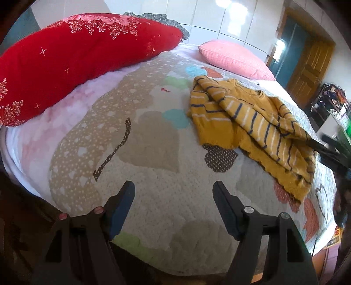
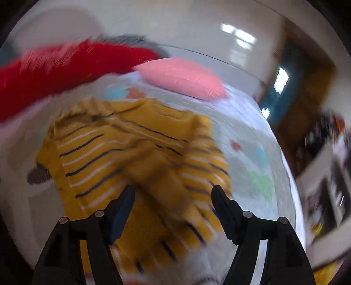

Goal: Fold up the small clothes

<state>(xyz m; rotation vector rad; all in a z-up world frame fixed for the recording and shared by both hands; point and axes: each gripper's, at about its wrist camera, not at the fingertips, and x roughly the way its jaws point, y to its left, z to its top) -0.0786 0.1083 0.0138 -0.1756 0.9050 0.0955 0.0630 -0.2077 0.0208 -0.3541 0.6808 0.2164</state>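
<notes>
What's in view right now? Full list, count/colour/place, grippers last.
sweater: 1, mustard yellow with navy and white stripes, crumpled on the right side of the quilt
quilt: 1, beige and cream patchwork with coloured patches, covering the bed
red pillow: 1, red with flower print, far left of the bed
pink pillow: 1, pink, head of the bed by the white wall
grey cloth: 1, grey, behind the red pillow
door: 1, brown wood, far right
left gripper: 1, black, open over bare quilt, holding nothing
right gripper: 1, black, open over the sweater, view blurred, pads not pressing the fabric
</notes>
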